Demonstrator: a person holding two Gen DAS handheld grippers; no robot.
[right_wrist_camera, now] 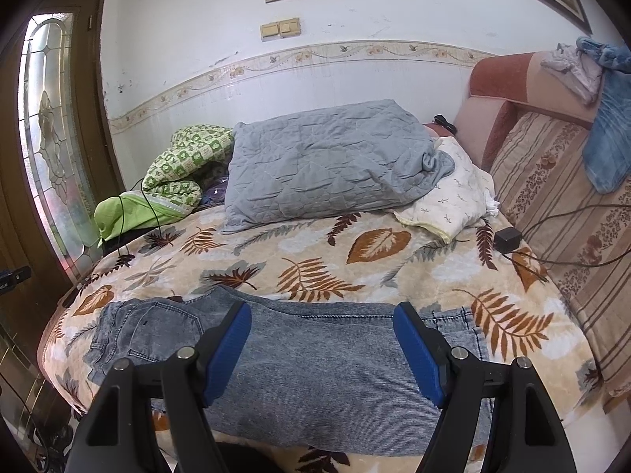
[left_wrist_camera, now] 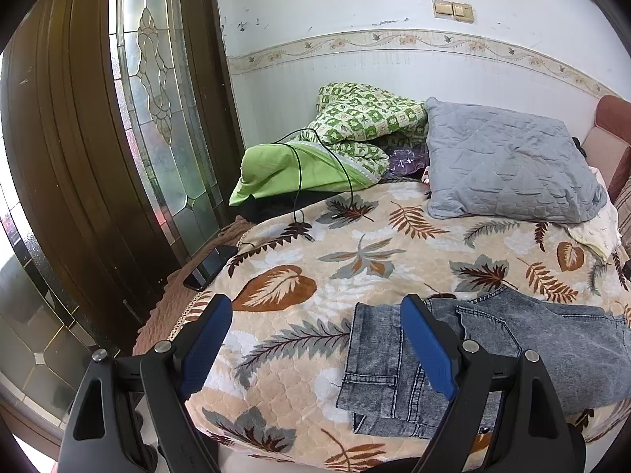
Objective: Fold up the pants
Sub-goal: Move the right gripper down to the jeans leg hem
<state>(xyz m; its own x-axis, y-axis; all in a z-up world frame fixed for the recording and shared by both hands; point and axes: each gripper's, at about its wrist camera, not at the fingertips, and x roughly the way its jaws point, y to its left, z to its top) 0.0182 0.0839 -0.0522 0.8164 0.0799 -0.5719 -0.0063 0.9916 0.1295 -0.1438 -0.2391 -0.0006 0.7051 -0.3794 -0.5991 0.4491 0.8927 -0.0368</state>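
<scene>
My left claw [left_wrist_camera: 317, 317] hangs spread and empty over the blanket [left_wrist_camera: 299, 244], the jeans [left_wrist_camera: 512, 339] lying just to its right, waistband end nearest it. My right claw [right_wrist_camera: 322, 325], also spread and empty, hovers over their middle. Their long axis runs across me, left to right. They lie flat near the bed's front edge: grey-blue washed denim, apparently already doubled leg on leg
</scene>
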